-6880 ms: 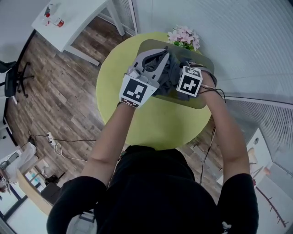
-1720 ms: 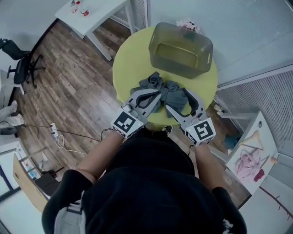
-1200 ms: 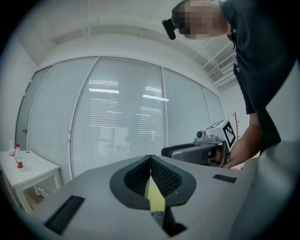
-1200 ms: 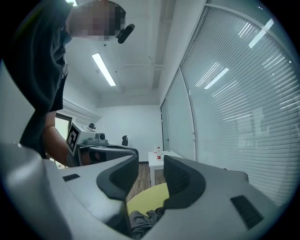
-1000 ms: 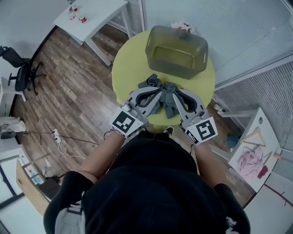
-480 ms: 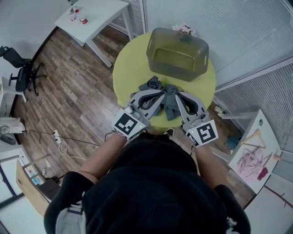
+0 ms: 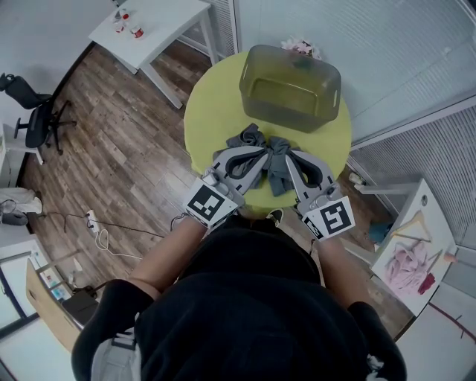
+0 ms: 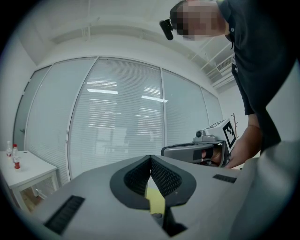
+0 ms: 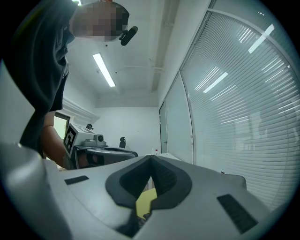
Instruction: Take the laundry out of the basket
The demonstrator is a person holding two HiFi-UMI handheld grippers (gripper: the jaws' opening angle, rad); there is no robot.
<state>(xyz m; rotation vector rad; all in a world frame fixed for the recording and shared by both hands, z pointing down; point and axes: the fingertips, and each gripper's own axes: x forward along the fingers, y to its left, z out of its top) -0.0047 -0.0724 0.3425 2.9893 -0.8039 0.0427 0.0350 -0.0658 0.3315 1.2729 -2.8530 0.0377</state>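
The olive see-through basket stands empty at the far side of the round yellow-green table. A heap of grey laundry lies on the table in front of it, near the front edge. My left gripper and right gripper hover side by side over the near part of the heap, tips tilted upward. In the left gripper view the left gripper is shut with nothing between its pads. The right gripper is shut and empty in the right gripper view too.
Pink flowers stand behind the basket. A white side table with small bottles is at the upper left, an office chair at the left, cables on the wooden floor. A rack with pink cloth is at the right.
Several seconds ago both grippers were in the basket on the grey clothes; now the clothes lie on the table and the basket is empty. Over the last second the grippers barely moved.
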